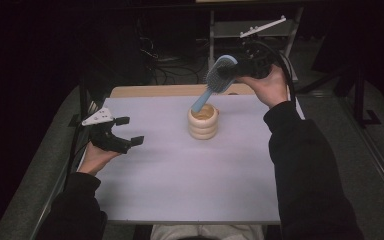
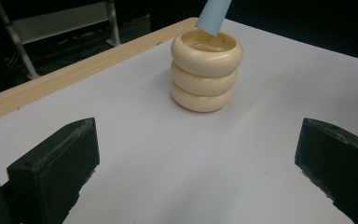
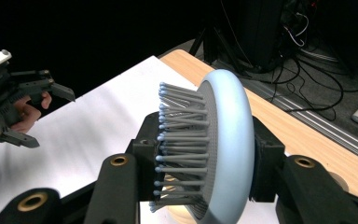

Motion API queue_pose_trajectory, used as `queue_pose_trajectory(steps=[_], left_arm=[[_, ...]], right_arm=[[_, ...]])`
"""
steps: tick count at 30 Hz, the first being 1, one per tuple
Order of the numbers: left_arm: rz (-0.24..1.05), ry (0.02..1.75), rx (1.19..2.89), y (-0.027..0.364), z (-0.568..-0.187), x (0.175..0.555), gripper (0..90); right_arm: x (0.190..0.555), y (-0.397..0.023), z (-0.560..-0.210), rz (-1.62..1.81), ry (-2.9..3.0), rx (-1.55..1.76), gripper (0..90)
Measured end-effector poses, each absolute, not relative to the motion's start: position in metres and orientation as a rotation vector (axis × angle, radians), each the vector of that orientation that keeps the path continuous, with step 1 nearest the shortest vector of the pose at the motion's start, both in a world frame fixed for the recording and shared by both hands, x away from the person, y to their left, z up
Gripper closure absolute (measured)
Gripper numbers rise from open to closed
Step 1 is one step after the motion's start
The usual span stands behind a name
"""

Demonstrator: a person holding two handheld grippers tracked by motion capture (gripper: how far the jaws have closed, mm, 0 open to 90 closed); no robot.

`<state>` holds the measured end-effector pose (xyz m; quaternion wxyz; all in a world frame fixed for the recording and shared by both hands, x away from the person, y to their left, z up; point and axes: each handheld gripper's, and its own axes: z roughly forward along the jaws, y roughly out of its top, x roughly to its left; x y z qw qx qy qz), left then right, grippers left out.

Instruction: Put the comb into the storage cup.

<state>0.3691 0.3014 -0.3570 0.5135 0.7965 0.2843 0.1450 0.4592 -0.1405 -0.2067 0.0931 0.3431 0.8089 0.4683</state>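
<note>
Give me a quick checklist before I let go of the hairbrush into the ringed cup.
1. Right gripper clamped on the hairbrush head: ok, jaws press bristle side and back.
2. Handle tip inside the cream ringed cup: ok, it dips past the rim.
3. Handle bottomed out in the cup: cannot tell, the inside is hidden.
4. Brush upright: not ok, it leans toward the right gripper.
5. Cup standing flat on the white table cover: ok.
6. Left gripper free to steady the cup: ok, it is open, holds nothing and sits apart from the cup.
</note>
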Motion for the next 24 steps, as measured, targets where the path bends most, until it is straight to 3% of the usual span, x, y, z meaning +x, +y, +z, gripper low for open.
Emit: queue_pose_trajectory(steps=[24], left_arm=[[0.382, 0.810, 1.835, 0.353, -0.393, 0.347, 0.0]], right_arm=[[0.469, -0.146, -0.235, 1.321, 2.415, 1.074, 54.8]])
